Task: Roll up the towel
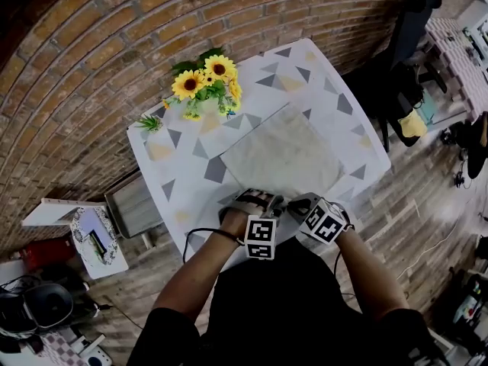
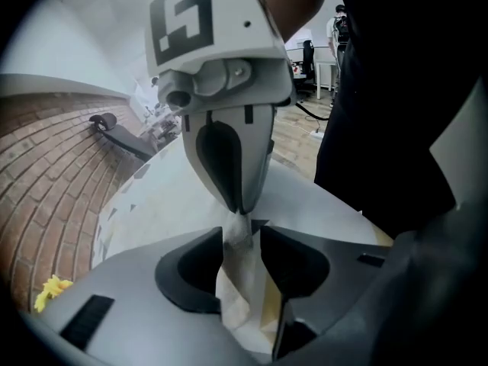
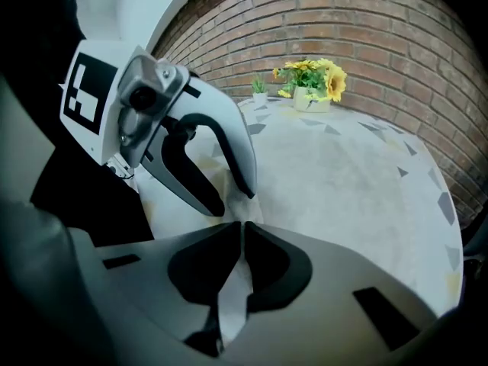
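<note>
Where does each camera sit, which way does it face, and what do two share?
Head view: on the person's head, facing steeply down at table and towel; forearms, left gripper, right gripper show.
Left gripper view: on that gripper, looking along its jaws at the towel between them; torso at right.
Right gripper view: on that gripper, facing sunflowers and brick wall; jaws pinch the towel.
Shared: both gripper views show the other gripper.

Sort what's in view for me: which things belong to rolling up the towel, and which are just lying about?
In the job:
towel, flat on the table
left gripper, open, the towel's near edge between its jaws
right gripper, shut on that edge

Lying about:
sunflowers at the table's far corner
small potted plant beside them
</note>
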`<control>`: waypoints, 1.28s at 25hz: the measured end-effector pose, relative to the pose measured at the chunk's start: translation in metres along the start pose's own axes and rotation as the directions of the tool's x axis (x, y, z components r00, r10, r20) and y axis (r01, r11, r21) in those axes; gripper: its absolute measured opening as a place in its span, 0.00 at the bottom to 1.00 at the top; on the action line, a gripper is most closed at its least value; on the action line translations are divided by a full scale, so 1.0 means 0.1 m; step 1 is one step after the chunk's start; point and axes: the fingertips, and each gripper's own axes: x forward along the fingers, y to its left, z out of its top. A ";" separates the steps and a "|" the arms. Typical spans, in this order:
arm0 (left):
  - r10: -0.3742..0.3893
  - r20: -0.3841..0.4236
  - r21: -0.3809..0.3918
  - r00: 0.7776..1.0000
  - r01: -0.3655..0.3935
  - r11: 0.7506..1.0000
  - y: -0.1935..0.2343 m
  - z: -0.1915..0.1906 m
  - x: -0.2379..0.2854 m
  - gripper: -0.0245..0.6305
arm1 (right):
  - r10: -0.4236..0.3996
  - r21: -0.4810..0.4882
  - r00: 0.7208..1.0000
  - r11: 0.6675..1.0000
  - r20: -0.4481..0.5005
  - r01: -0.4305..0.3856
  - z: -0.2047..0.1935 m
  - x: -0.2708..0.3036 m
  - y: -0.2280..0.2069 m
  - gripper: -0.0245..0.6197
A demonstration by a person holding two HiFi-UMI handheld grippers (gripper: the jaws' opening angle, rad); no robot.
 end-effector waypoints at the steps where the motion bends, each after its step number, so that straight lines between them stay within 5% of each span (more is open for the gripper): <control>1: -0.008 -0.007 -0.003 1.000 0.008 1.000 -0.01 -0.01 0.03 0.29 | 0.009 0.004 1.000 1.000 0.013 -0.009 0.02 0.00 0.00 0.09; 6: -0.063 0.009 -0.125 0.998 0.064 0.990 0.03 -0.06 0.08 0.12 | 0.013 0.007 1.000 1.000 0.010 -0.014 0.02 -0.02 -0.06 0.10; 16: -0.198 0.075 -0.376 0.977 0.211 0.902 0.20 -0.12 0.13 0.11 | -0.039 -0.030 0.999 0.999 -0.005 0.039 0.10 0.00 -0.32 0.13; 20: -0.145 0.012 -0.329 0.989 0.141 0.934 0.32 -0.18 0.13 0.21 | -0.032 -0.029 0.999 0.999 -0.011 0.032 0.11 0.03 -0.39 0.12; 23: -0.063 -0.030 -0.212 0.998 0.055 0.976 0.39 -0.13 0.04 0.27 | -0.028 -0.029 1.000 0.999 -0.010 0.028 0.12 0.05 -0.43 0.12; 27: -0.056 -0.064 -0.076 0.996 0.051 0.996 0.28 -0.07 0.04 0.27 | -0.024 0.007 1.000 1.000 -0.004 0.024 0.12 0.04 -0.47 0.12; 32: -0.072 -0.084 -0.118 0.994 0.061 0.991 0.30 -0.17 0.18 0.27 | -0.092 -0.024 0.995 0.995 0.042 0.093 0.19 -0.09 -0.47 0.18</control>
